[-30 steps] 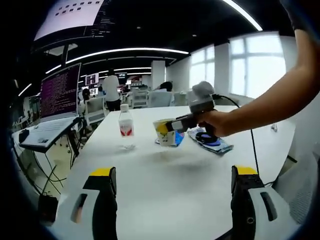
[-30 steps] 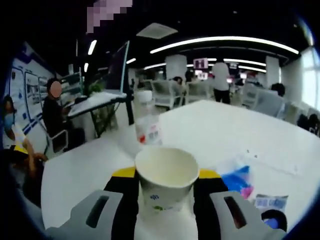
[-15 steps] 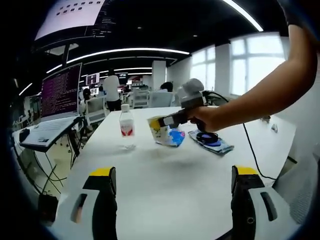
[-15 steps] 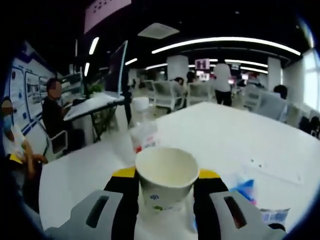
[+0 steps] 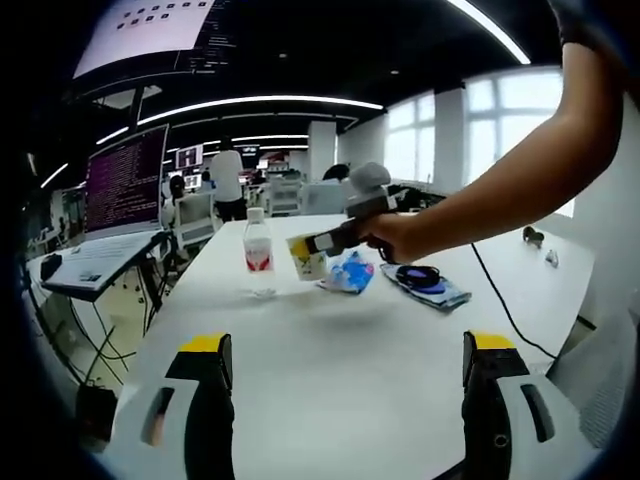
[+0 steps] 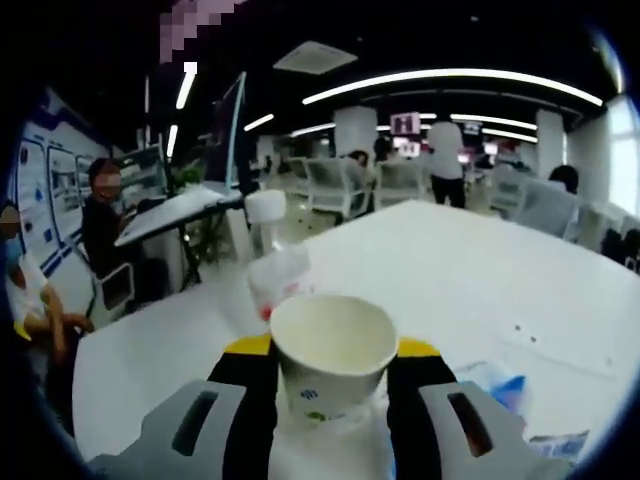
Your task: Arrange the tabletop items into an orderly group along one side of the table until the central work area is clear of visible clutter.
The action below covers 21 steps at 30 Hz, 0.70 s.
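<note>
Table point(image 5: 340, 350) white, office behind; right hand-held gripper point(image 6: 330, 375) clamps paper cup point(image 6: 333, 355); left hand-held gripper point(image 5: 345, 400) wide.

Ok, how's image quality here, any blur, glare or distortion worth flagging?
Left gripper view: strong fisheye bending, windows blown out, water bottle and paper cup reasonably sharp. Right gripper view: the cup in the right tongs is fairly crisp, the bottle behind it smeared, ceiling strip lights glaring.

On the table point(image 5: 330, 370), cup point(image 5: 306, 259) between bottle point(image 5: 258, 254) and packet point(image 5: 351, 272).
</note>
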Available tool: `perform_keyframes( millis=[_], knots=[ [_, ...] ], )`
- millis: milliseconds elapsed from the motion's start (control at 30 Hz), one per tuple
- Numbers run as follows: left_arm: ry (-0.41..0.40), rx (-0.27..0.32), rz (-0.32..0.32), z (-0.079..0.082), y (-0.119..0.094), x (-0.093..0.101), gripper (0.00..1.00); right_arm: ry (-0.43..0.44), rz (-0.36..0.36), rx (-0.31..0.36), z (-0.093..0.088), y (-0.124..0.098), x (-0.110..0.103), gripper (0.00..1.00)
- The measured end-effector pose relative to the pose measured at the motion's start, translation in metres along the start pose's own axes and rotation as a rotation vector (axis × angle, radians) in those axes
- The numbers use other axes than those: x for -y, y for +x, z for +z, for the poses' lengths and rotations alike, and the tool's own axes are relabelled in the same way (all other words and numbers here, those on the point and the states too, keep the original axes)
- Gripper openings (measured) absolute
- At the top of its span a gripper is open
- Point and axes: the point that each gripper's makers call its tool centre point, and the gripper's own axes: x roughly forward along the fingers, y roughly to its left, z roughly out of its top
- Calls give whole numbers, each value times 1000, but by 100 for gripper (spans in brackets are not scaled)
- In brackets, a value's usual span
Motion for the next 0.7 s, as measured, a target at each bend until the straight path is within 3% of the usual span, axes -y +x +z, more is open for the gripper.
perform_keyframes(
  millis=[433, 700],
  knots=[
    [-6, -3, 11, 0, 0, -1, 96, 7, 0, -17, -1, 18, -1, 39],
    [-11, -8, 9, 0, 1, -2, 96, 26, -14, -31, -7, 36, 10, 39]
  ],
)
